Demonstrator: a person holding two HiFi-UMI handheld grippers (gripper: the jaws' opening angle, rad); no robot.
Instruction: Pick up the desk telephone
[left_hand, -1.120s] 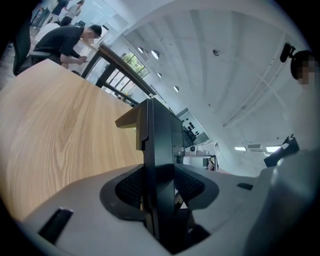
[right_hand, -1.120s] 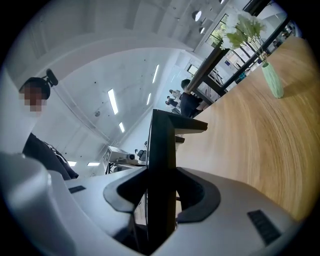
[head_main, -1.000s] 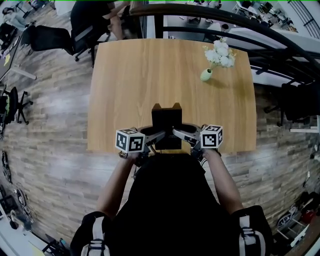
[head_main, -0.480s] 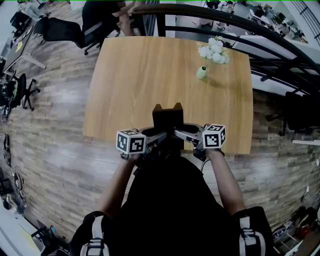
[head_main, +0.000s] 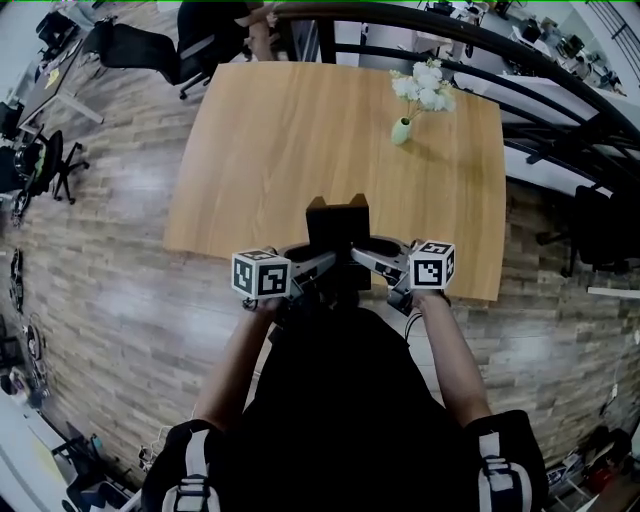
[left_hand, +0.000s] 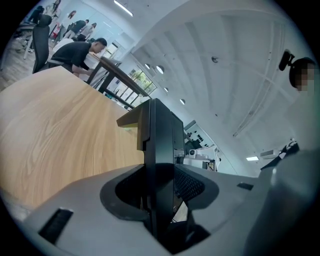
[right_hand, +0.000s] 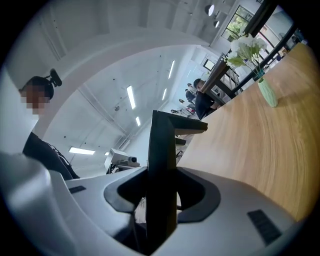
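left gripper (left_hand: 160, 200): jaws pinching a dark upright slab, the left side of the desk telephone (head_main: 335, 225). right gripper (right_hand: 162, 200): same, jaws pressed on the opposite side. neither pair is spread free, the phone fills both gaps

phone sits centre frame in the head view, between the two marker cubes, overlapping the near edge of the table (head_main: 250, 140) and close to the wearer's torso

change: over the last second the table and the vase of white flowers (head_main: 401, 130) slid toward the top of the head view, while phone and grippers kept their place mid-frame. phone now covers less tabletop than before. reading: it is being carried back off the table with both grips holding, so the pick-up looks done or nearly so. clearance under the phone can't be confirmed from any view

view differences:
- head view gives the two-sided hold and the table edge, but not pad contact
- gripper views give the pinch itself
- left gripper view adds a person bent over the table's far end (left_hand: 75, 52), upper left
- right gripper view adds the vase, upper right
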